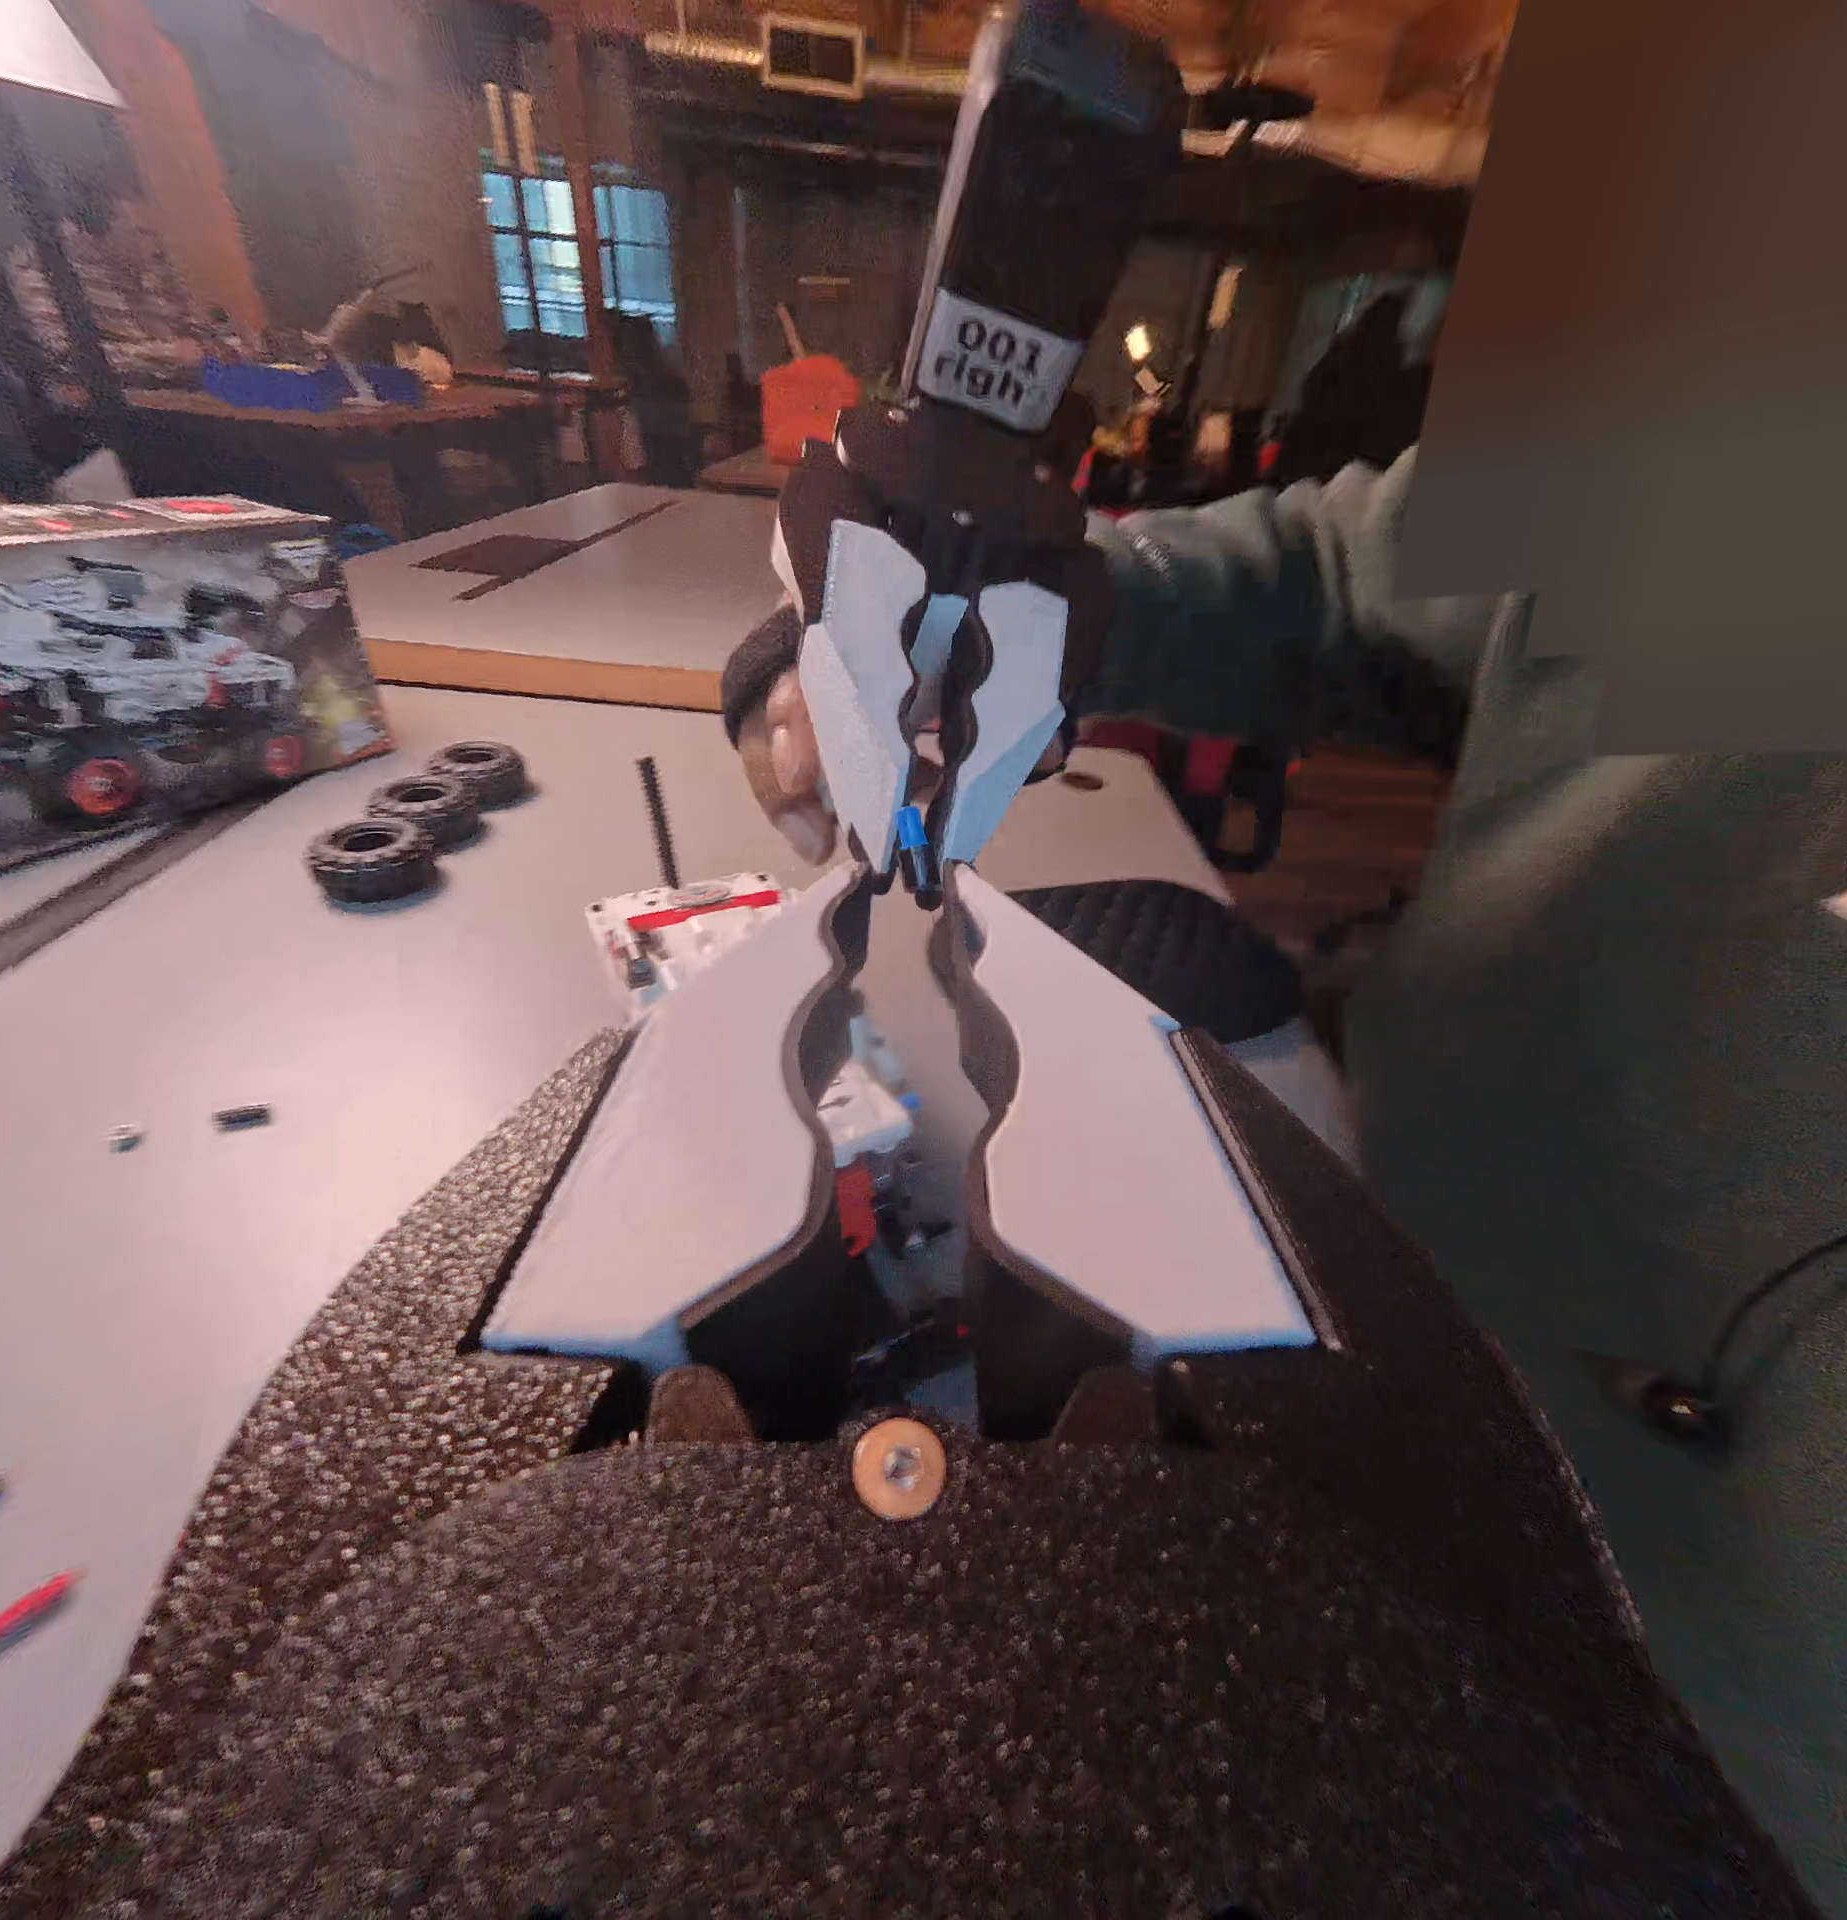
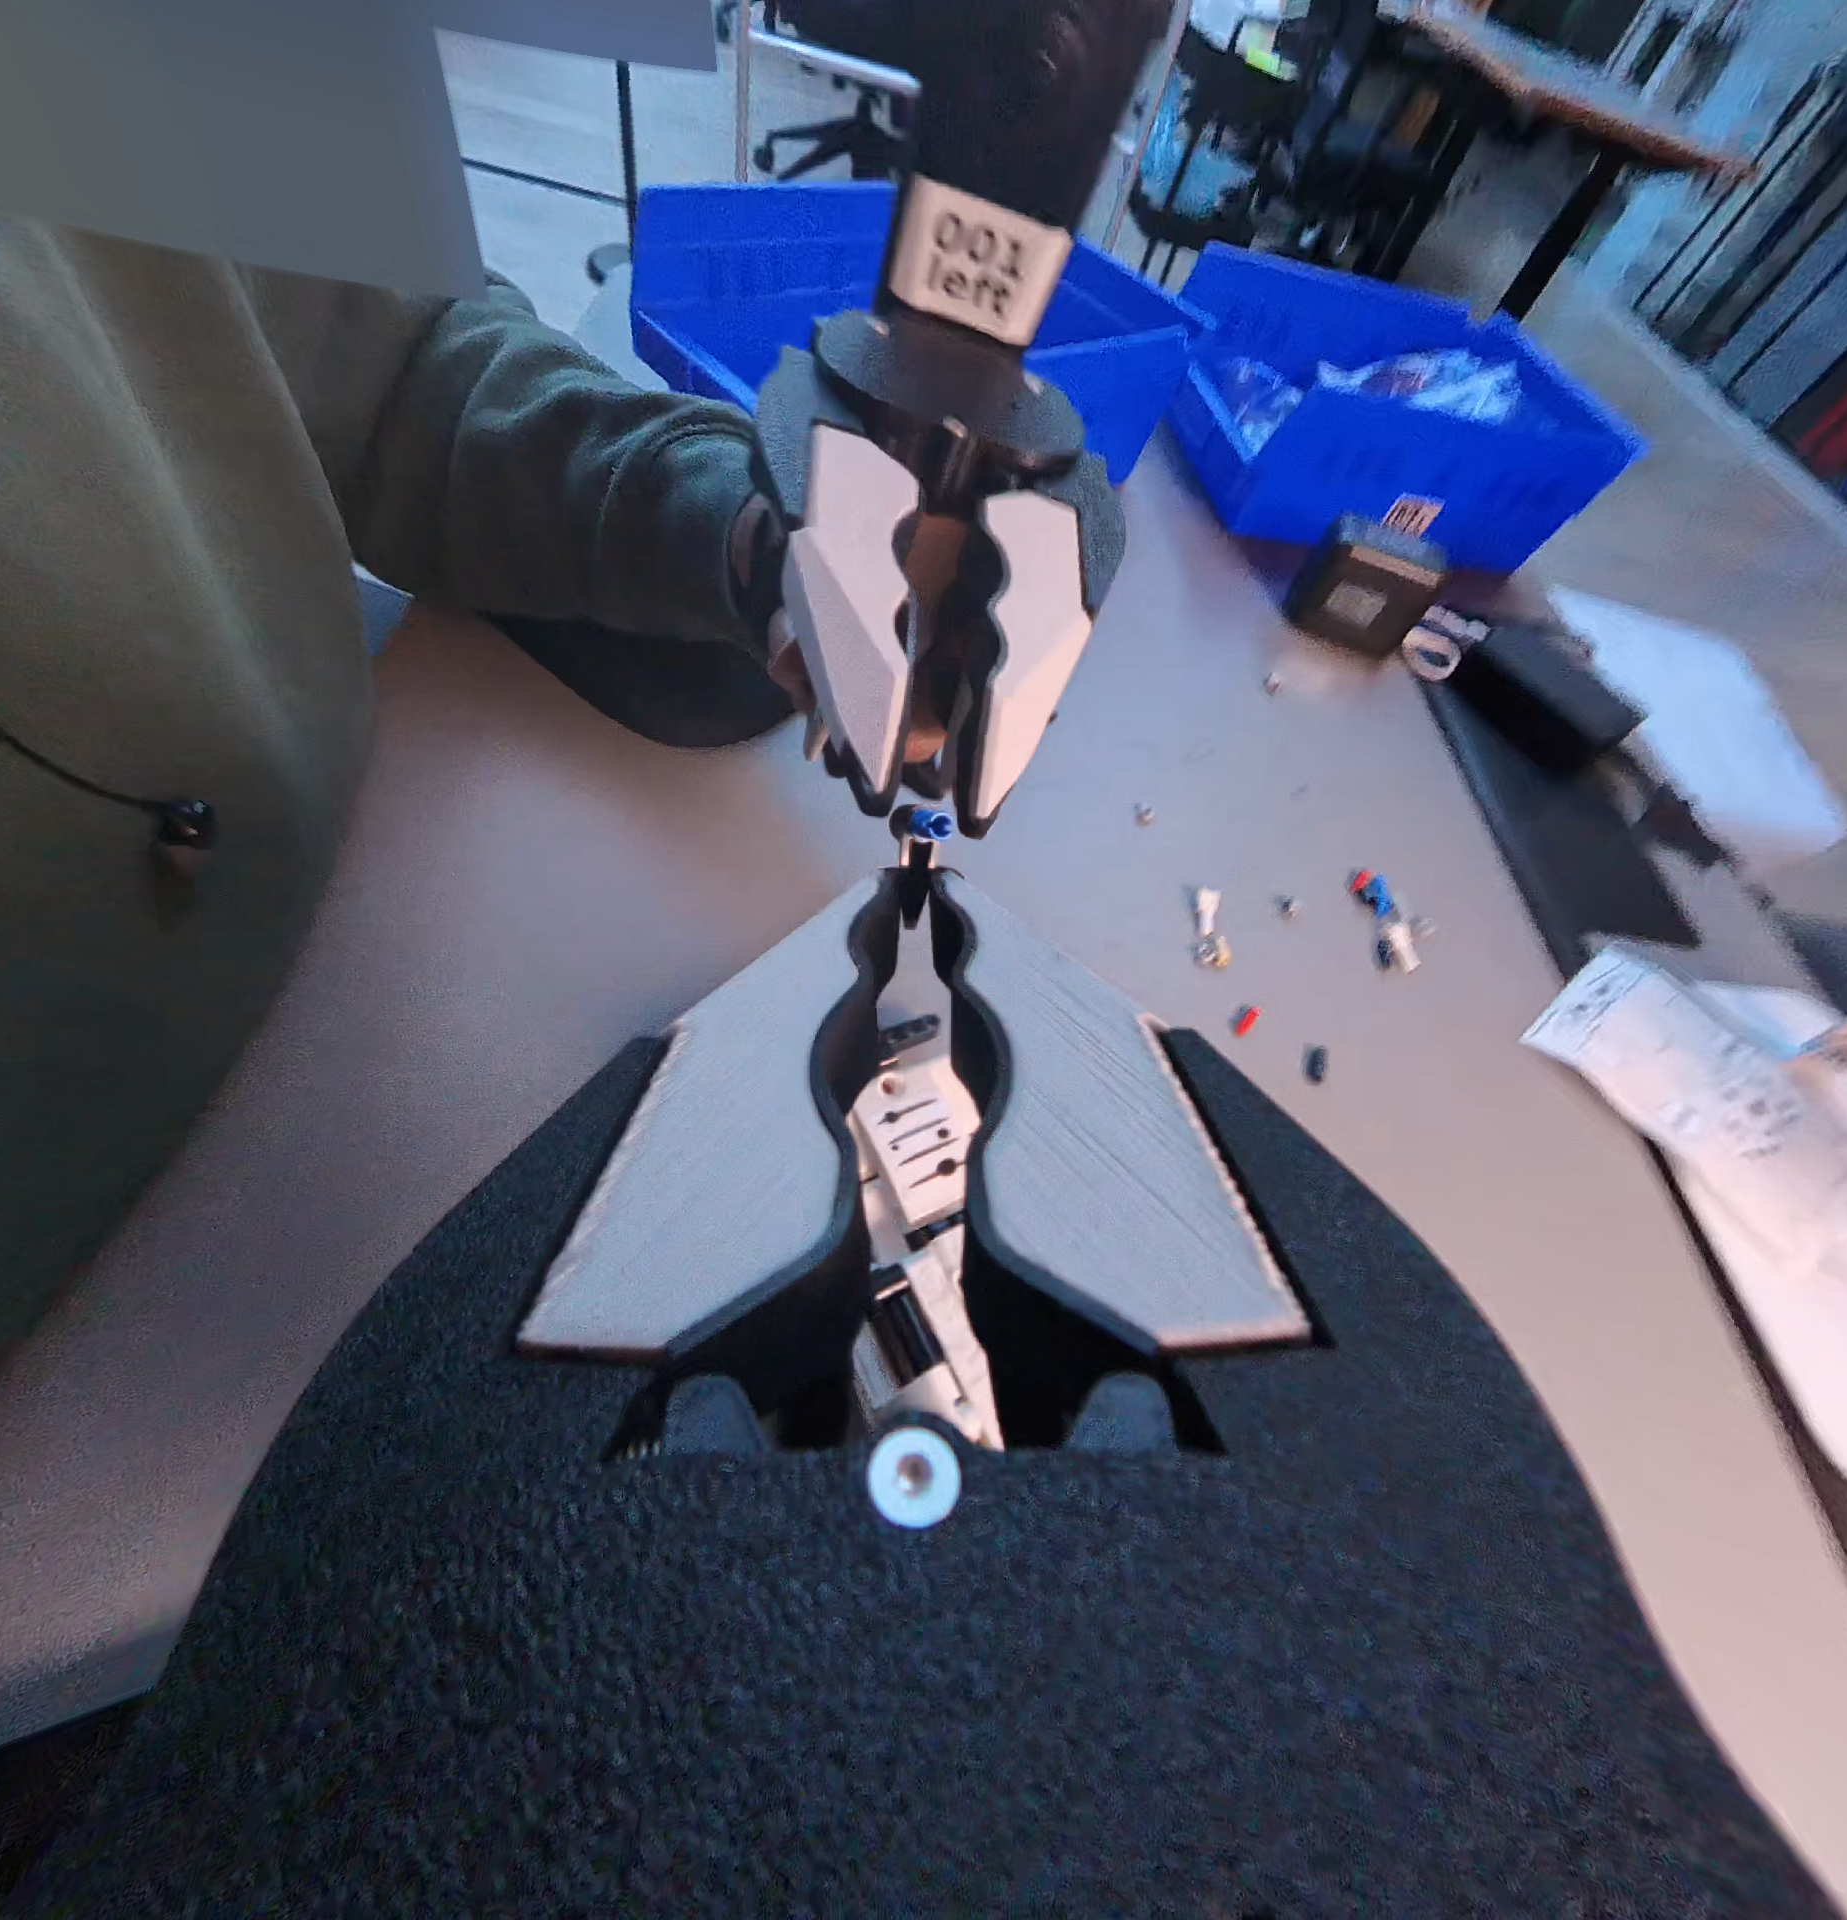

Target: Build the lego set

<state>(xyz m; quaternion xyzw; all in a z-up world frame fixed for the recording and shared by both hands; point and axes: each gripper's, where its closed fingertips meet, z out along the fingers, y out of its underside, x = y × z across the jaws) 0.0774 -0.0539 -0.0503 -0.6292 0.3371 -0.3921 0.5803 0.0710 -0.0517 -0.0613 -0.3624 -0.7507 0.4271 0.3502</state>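
- Both fingers sets meet tip to tip above the worktop (image 2: pixel 545 935): right gripper (image 2: pixel 911 896) nearly closed, pinching a small black piece with a blue pin (image 2: pixel 927 826) on it.
- Left gripper (image 1: pixel 903 883) fingers narrow, tips at the blue pin; whether they grip it, cannot tell.
- Partly built white lego model (image 1: pixel 680 930) lies just beneath the blue pin.
- Three black tyres (image 1: pixel 420 805) and set box (image 1: pixel 150 655) left of the pin.
- Loose small pieces (image 2: pixel 1303 935), blue bins (image 2: pixel 1397 436) on the other side.

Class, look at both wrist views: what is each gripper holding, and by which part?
The right gripper pinches the black end of a small blue-and-black connector pin. Whether the left gripper grips it cannot be told.
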